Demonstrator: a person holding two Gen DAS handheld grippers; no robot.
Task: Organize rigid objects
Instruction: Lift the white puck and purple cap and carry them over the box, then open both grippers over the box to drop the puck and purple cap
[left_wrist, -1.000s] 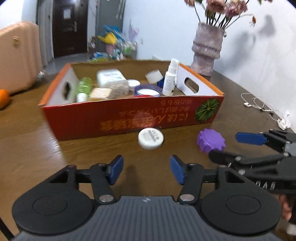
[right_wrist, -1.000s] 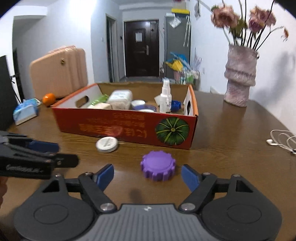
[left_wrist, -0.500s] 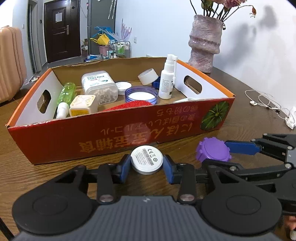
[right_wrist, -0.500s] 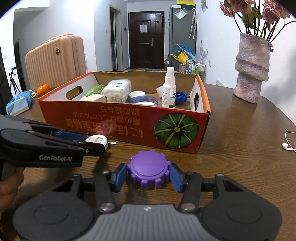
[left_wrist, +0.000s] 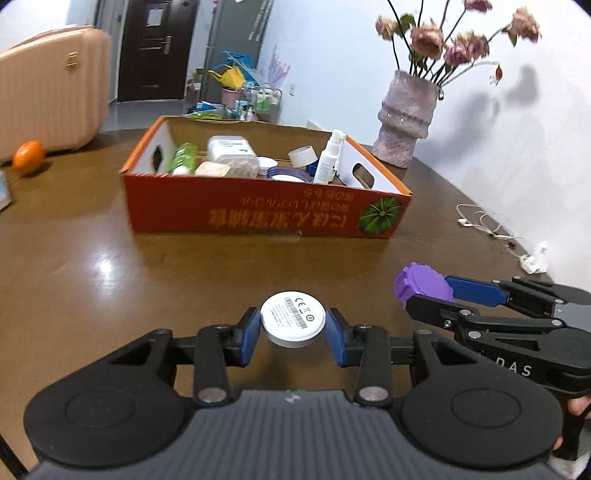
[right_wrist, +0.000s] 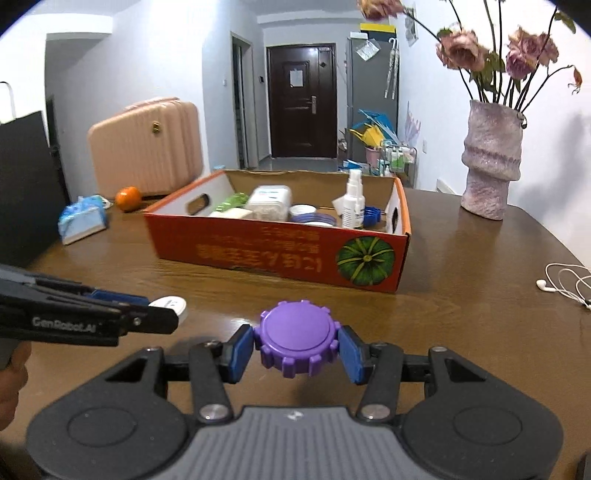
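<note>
Nearest our cameras: we see two black grippers with blue pads side by side above the brown wooden table (left_wrist: 110, 266).
Left gripper (left_wrist: 293, 328): we find its pads clamped on the rim of a flat white round disc with a printed label (left_wrist: 293, 323); the disc sits squarely between the fingertips, face up, clear of the tabletop as far as we can tell.
Right gripper (right_wrist: 298, 345): we find it clamped on a purple round plastic lid with a notched edge (right_wrist: 298, 343), one pad on each side, the lid centred between them.
Recent jaw motion: both pairs of jaws have just been closing, each with its object between them.
Between the two: in the right view we see the left gripper's disc just left of the purple lid, the two apart.
Farther back: an orange-red cardboard box printed with a green pumpkin (right_wrist: 280, 254) stands on the table, well beyond both held items.
Inside the box: we make out a white spray bottle (right_wrist: 353, 201) standing upright and a clear tub with a white lid (right_wrist: 269, 203) among other small containers.
Far right: a mottled pink-grey vase of dried flowers (right_wrist: 493, 162) stands near the wall.
</note>
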